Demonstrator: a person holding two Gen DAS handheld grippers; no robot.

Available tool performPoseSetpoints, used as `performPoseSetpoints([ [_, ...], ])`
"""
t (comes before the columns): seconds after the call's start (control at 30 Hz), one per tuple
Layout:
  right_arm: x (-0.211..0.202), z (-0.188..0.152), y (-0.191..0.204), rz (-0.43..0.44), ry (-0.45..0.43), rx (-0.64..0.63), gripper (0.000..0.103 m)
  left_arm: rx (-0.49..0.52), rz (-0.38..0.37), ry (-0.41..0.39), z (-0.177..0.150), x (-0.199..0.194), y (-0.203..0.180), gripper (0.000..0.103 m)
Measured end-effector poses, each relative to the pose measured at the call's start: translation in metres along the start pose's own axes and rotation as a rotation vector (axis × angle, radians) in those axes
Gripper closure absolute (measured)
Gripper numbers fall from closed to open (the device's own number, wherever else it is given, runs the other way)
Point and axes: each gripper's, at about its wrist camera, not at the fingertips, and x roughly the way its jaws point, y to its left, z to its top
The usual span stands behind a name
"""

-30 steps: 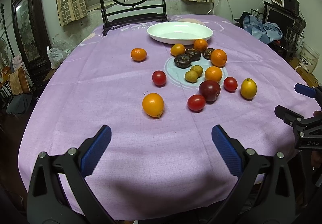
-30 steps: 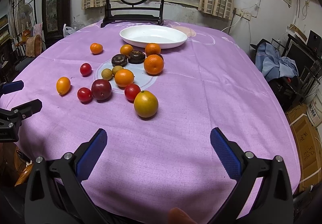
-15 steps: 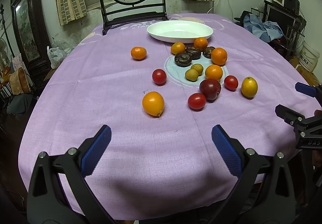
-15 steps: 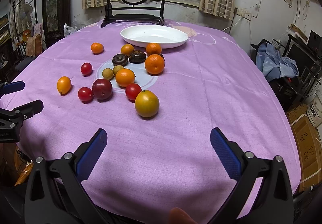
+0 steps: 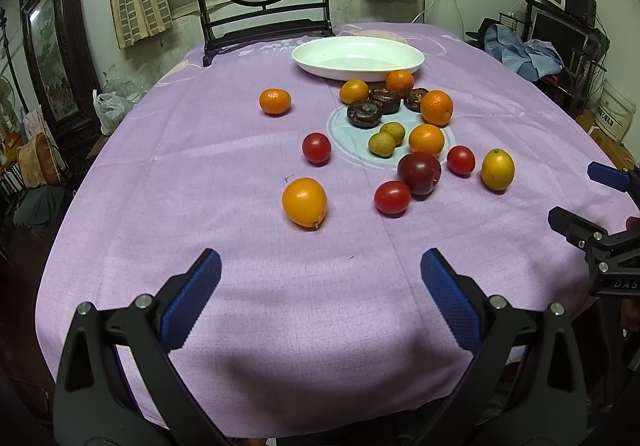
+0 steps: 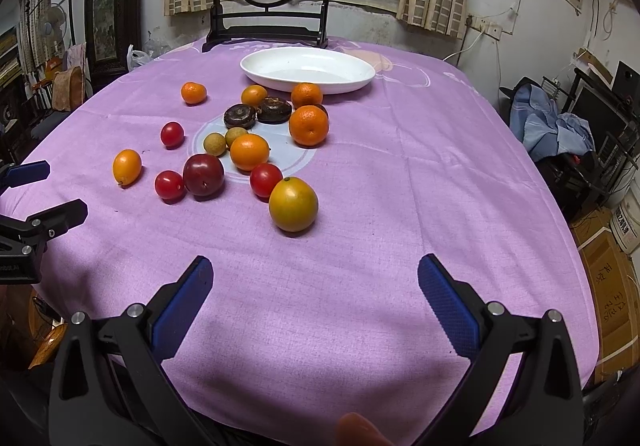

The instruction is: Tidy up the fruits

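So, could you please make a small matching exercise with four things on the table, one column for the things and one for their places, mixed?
Things:
1. white dish
2. dark red plum
3. lone mandarin
4. yellow-green citrus

Places:
A. apart from the cluster, on its left
B. far side of the table, with no fruit in it
C. fruit nearest the right gripper
D. touching a red tomato

Pairs: 1-B, 2-D, 3-A, 4-C
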Motion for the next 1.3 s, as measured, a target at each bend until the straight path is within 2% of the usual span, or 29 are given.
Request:
performPoseSetpoints([
  [0.23,0.002,0.000,0.000,0.012,-0.002,0.002,0.001,0.003,-0.002,0.014,0.001,0.001,0.000,0.002],
  [0.5,0.013,-0.002,-0.012,0.100,0.016,0.092,0.001,-0.008,-0.021,0.044,0.002,0.006,0.003,0.002],
  [0.6,0.007,-0.005,-0.015,0.171,-0.065,0.112,0.001,-0.021,-0.062,0.058,0.002,0.010,0.007,0.002],
  [0.7,0.001,-0.004,-0.012,0.201,-0.134,0.101,0.001,-0.021,-0.079,0.067,0.001,0.015,0.007,0.002],
  [0.77,0.006,0.000,-0.009,0.234,-0.110,0.091,0.001,-0.023,-0.081,0.053,0.000,0.018,0.007,0.002],
  [0.9,0.025,0.008,-0.001,0.193,-0.069,0.035,0.001,-0.024,-0.093,0.022,-0.002,0.024,0.008,0.002],
  [1.0,0.040,0.019,-0.003,0.120,-0.040,0.010,0.011,-0.023,-0.109,0.031,-0.001,0.030,0.012,0.002],
  [1.03,0.045,0.021,-0.005,0.127,-0.022,0.010,0.020,-0.023,-0.117,0.035,-0.001,0.032,0.015,0.002],
  [1.07,0.051,0.024,-0.008,0.147,0.005,0.017,0.024,-0.020,-0.128,0.039,0.000,0.034,0.016,0.002],
  [1.13,0.063,0.029,-0.011,0.164,0.053,0.030,0.031,-0.019,-0.146,0.045,0.003,0.037,0.022,0.002],
  [1.3,0.077,0.035,-0.010,0.150,0.083,0.000,0.044,-0.029,-0.162,0.044,0.010,0.044,0.036,0.002],
])
